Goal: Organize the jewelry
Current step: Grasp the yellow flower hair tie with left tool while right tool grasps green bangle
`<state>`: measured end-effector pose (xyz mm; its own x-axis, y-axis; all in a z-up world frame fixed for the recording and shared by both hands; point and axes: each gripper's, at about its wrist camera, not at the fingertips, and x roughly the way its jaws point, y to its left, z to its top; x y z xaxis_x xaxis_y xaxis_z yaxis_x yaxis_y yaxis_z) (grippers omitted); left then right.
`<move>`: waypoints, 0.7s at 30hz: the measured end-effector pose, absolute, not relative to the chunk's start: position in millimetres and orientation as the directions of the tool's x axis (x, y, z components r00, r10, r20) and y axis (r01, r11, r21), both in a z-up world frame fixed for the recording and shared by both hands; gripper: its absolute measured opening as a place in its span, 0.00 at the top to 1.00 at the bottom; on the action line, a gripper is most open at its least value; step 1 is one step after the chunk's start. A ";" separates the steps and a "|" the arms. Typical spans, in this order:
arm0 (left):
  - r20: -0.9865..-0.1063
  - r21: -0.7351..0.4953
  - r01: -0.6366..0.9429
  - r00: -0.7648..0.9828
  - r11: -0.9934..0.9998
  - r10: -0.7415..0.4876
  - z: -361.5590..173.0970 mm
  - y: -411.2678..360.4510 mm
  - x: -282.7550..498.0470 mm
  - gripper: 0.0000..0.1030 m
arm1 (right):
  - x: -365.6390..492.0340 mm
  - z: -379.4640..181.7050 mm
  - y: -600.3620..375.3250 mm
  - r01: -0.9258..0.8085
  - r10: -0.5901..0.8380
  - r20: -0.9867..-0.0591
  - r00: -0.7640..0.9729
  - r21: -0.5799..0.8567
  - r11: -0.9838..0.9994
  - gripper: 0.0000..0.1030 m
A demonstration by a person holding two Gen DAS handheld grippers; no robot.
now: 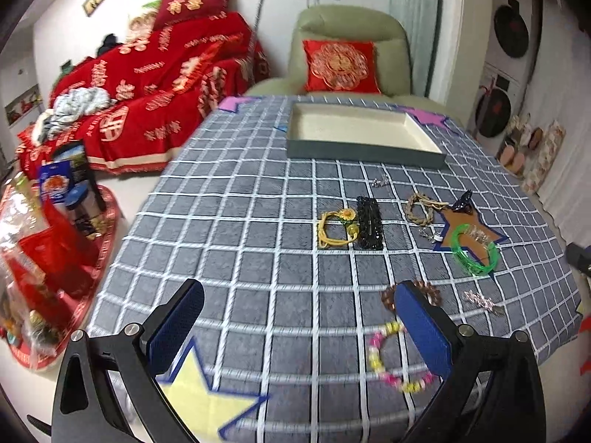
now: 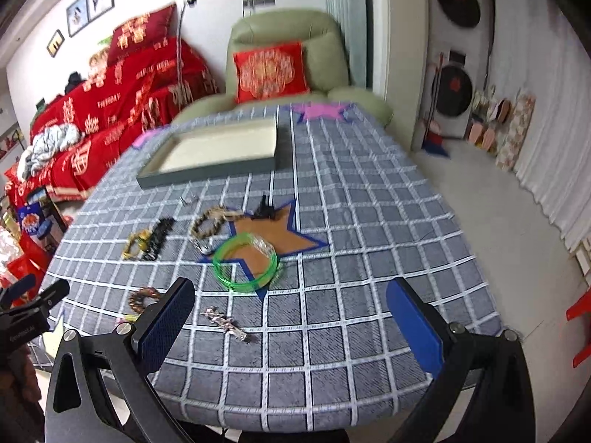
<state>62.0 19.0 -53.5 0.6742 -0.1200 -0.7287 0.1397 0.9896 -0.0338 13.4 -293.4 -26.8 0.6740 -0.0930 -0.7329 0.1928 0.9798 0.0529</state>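
Left wrist view: the left gripper (image 1: 299, 326) is being held wide open and empty above the counter (image 1: 258, 243); the right gripper (image 2: 291, 323) likewise. A pastel bead bracelet (image 1: 391, 360) is lying nearest, a green bangle (image 1: 474, 251) farther out, the empty tray (image 1: 362, 136) beyond. Beads are judged light, floppy and slippery, best pinched across one strand; the bangle stiff, taken by its rim.

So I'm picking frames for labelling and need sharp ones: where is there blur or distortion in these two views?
Left wrist view: fisheye bends the tablecloth grid; the pink-yellow bead bracelet near the edge is smeared, while the green bangle is fairly crisp. Right wrist view: the tray and red cushion show motion blur, and dark vignetting fills the corners.
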 end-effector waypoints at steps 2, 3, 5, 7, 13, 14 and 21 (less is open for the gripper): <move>-0.745 -0.033 0.145 0.655 0.989 -0.122 -60.9 17.2 79.7 0.04 | 31.0 -43.9 -299.6 0.196 -0.071 -0.765 0.640 0.073 0.978 0.00; -0.752 -0.034 0.148 0.648 0.988 -0.123 -64.0 16.8 86.6 0.06 | 41.0 -53.4 -302.7 0.194 -0.058 -0.779 0.625 0.082 0.978 0.00; -0.770 -0.056 0.149 0.623 0.987 -0.138 -72.8 17.7 104.3 0.06 | 59.1 -68.4 -307.1 0.187 -0.045 -0.804 0.592 0.083 0.979 0.01; -0.786 -0.084 0.151 0.598 0.985 -0.159 -80.1 17.7 119.7 0.20 | 72.0 -80.6 -307.6 0.172 -0.042 -0.819 0.572 0.070 0.983 0.02; -0.837 -0.131 0.175 0.508 0.976 -0.204 -105.9 4.1 161.8 0.29 | 111.6 -114.2 -309.7 0.142 -0.021 -0.869 0.495 0.057 0.988 0.33; -0.841 -0.127 0.186 0.500 0.974 -0.205 -109.1 -0.1 165.9 0.29 | 114.8 -117.4 -308.8 0.135 -0.019 -0.874 0.485 0.054 0.989 0.34; -0.855 -0.054 0.261 0.486 0.964 -0.179 -118.5 -23.3 178.1 0.47 | 122.5 -129.0 -287.8 0.043 -0.044 -0.882 0.469 -0.027 0.999 0.47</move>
